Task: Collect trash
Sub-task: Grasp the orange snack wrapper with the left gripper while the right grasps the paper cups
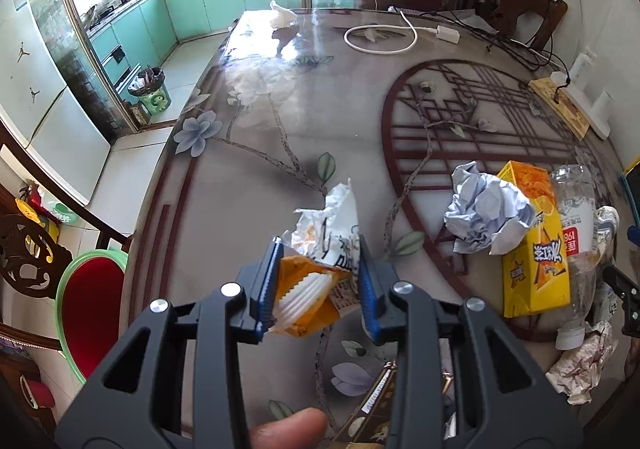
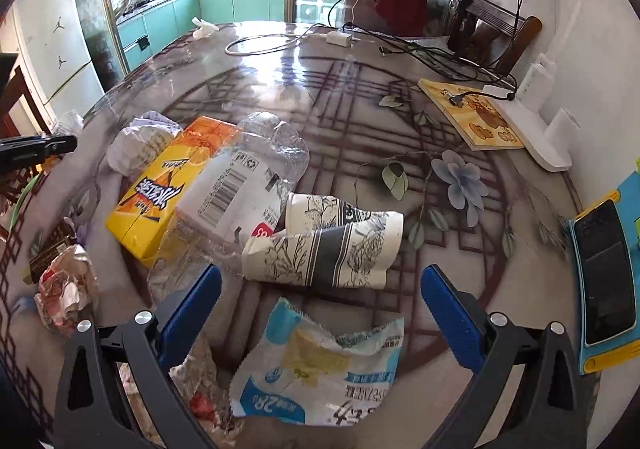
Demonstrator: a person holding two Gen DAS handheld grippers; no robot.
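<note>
My left gripper (image 1: pixel 320 281) is shut on an orange-and-white snack wrapper (image 1: pixel 320 249) and holds it above the table. My right gripper (image 2: pixel 320 297) is open and empty over a blue-and-white snack bag (image 2: pixel 320 369). Just beyond lie two crushed paper cups (image 2: pixel 332 241), a crushed clear plastic bottle (image 2: pixel 240 189), a yellow drink carton (image 2: pixel 160 189) and crumpled paper (image 2: pixel 140 141). The left wrist view shows the carton (image 1: pixel 532 249), the bottle (image 1: pixel 576 233) and the crumpled paper (image 1: pixel 488 213) at the right.
A crumpled foil wrapper (image 2: pixel 68 289) lies at the table's left edge. A phone (image 2: pixel 604 273) on a blue case lies at the right. A wooden board (image 2: pixel 472 117), a power strip (image 2: pixel 532 129) and cables (image 2: pixel 260 43) lie farther back. A green bin (image 1: pixel 150 89) stands on the kitchen floor.
</note>
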